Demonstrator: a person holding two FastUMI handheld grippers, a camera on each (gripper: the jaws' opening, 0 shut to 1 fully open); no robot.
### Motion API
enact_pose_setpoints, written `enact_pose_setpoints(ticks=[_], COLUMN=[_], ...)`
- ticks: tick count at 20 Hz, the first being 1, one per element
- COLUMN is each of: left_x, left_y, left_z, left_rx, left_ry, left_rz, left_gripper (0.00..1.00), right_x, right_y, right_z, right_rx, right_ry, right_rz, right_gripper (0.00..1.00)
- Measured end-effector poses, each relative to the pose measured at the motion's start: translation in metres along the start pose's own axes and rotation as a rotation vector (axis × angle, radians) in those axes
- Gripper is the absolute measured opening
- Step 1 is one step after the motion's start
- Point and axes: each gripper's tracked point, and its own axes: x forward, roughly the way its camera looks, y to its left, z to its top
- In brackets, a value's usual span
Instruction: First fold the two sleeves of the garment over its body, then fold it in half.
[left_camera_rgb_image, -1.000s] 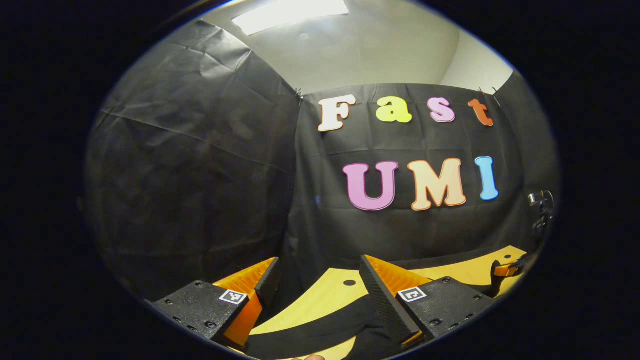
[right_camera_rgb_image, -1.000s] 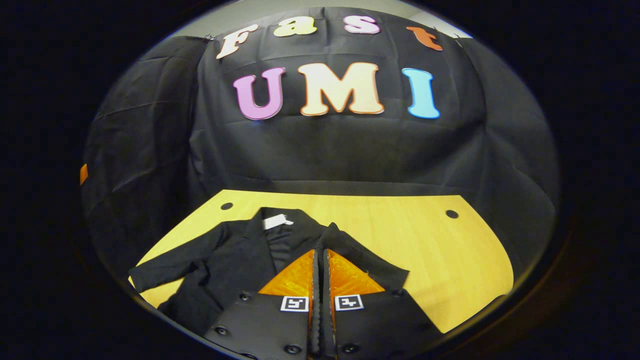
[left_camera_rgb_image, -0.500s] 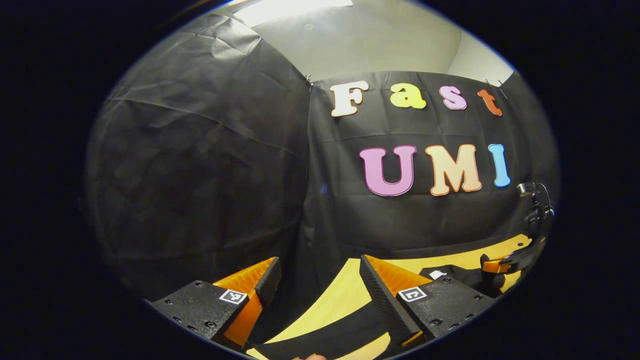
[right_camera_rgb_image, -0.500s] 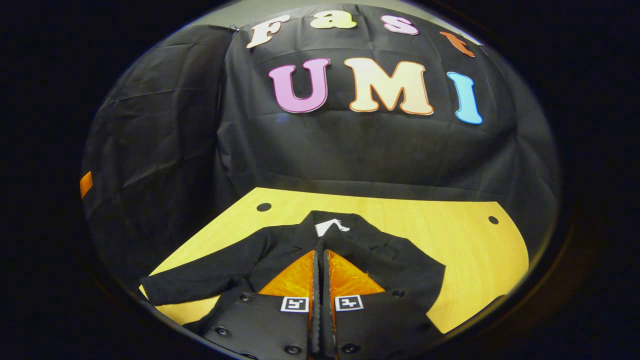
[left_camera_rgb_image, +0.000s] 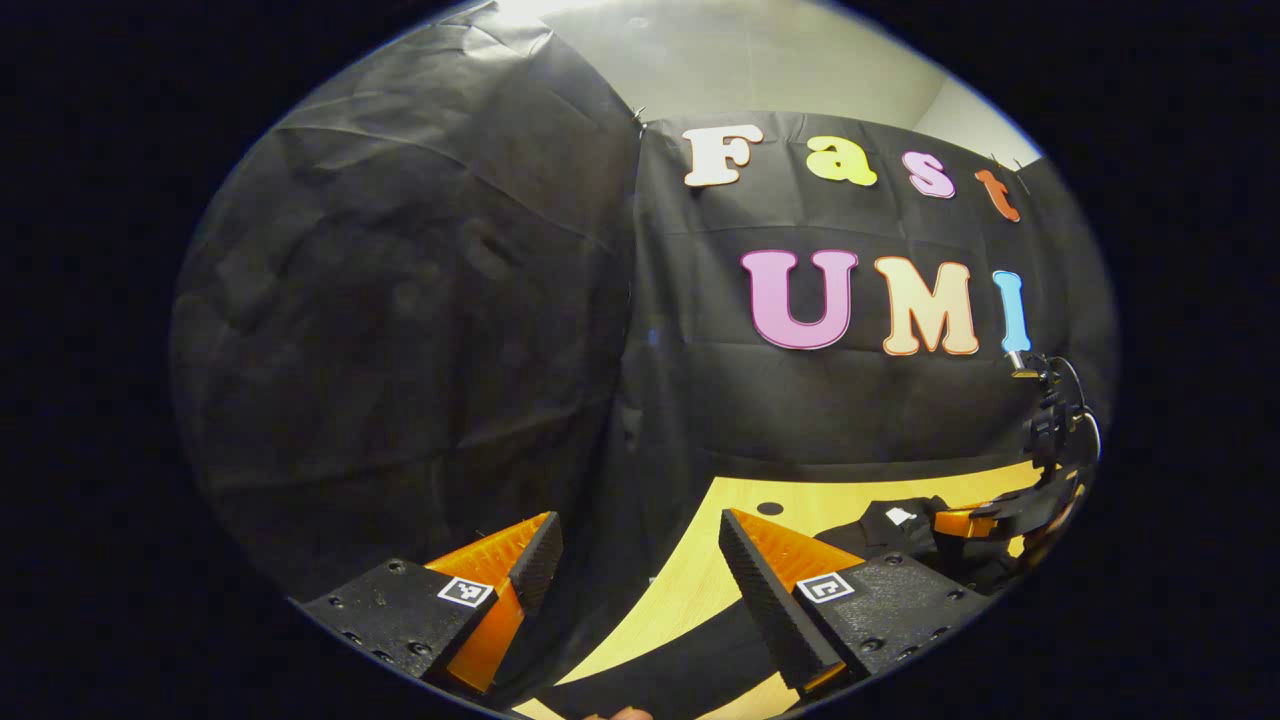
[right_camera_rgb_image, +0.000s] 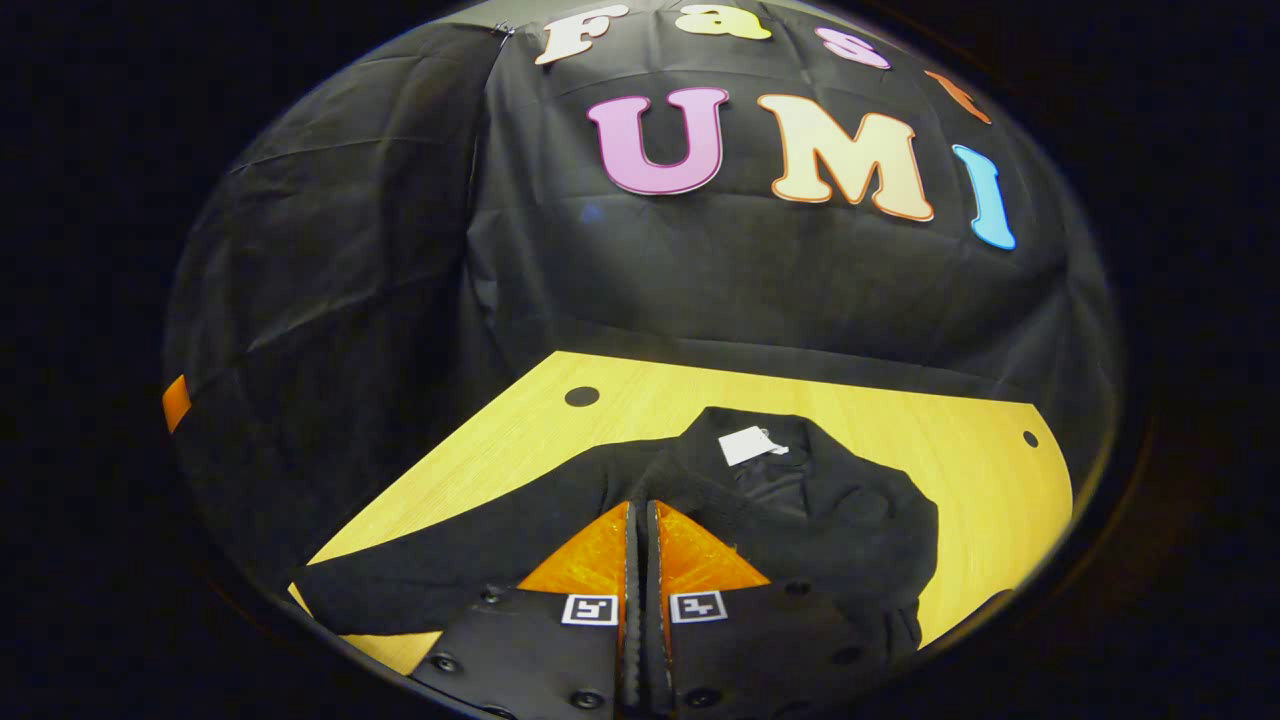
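Observation:
A black jacket (right_camera_rgb_image: 820, 510) with a white neck label (right_camera_rgb_image: 745, 445) lies on the yellow wooden table (right_camera_rgb_image: 560, 440). My right gripper (right_camera_rgb_image: 640, 507) is shut over its middle, seemingly on the right sleeve's cloth, and the jacket's right side is bunched inward. The left sleeve (right_camera_rgb_image: 470, 570) stretches flat toward the table's left edge. In the left gripper view, my left gripper (left_camera_rgb_image: 638, 525) stands open above that sleeve (left_camera_rgb_image: 680, 655), nothing between its fingers. Farther off at the right, the right gripper (left_camera_rgb_image: 950, 520) hovers by the jacket's collar (left_camera_rgb_image: 880, 530).
The table (left_camera_rgb_image: 700, 590) ends at black cloth walls on the left and back. Round holes mark its far corners (right_camera_rgb_image: 581, 396). Bare wood lies behind and right of the jacket. A fingertip (left_camera_rgb_image: 615, 714) shows at the bottom edge of the left gripper view.
The right gripper, staying shut, has swung left across the jacket, and the right sleeve has come in over the body. The left gripper view has tilted down and turned left; the gripper stays open.

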Motion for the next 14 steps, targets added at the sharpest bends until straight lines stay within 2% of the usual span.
enact_pose_setpoints(ticks=[2,4,5,6,7,9,10,14], left_x=[-0.001,-0.001,0.0,0.0,-0.002,-0.001,-0.002,-0.008], left_y=[0.011,0.018,0.019,0.02,0.02,0.015,0.013,0.008], left_z=[-0.016,-0.034,-0.045,-0.055,-0.07,-0.097,-0.112,-0.175], left_rx=[-0.011,-0.026,-0.033,-0.038,-0.047,-0.074,-0.082,-0.142], left_ry=[0.031,0.071,0.093,0.125,0.159,0.228,0.268,0.456], left_rz=[0.015,0.025,0.026,0.026,0.022,0.011,0.009,0.015], left_gripper=[0.94,0.97,0.94,0.97,0.94,0.98,0.94,0.95], right_x=[0.006,0.001,-0.001,-0.003,-0.007,-0.014,-0.018,-0.032], right_y=[0.018,0.027,0.023,0.021,0.021,0.012,0.006,-0.014], right_z=[-0.003,0.006,0.011,0.014,0.014,0.012,0.011,0.004], right_rx=[0.016,0.017,0.003,-0.008,-0.019,-0.048,-0.059,-0.061], right_ry=[0.013,-0.024,-0.048,-0.063,-0.068,-0.071,-0.072,-0.066], right_rz=[0.048,0.047,0.031,0.021,0.016,-0.008,-0.018,-0.054], right_gripper=[0.06,0.69,1.0,0.96,0.94,0.97,0.97,0.96])
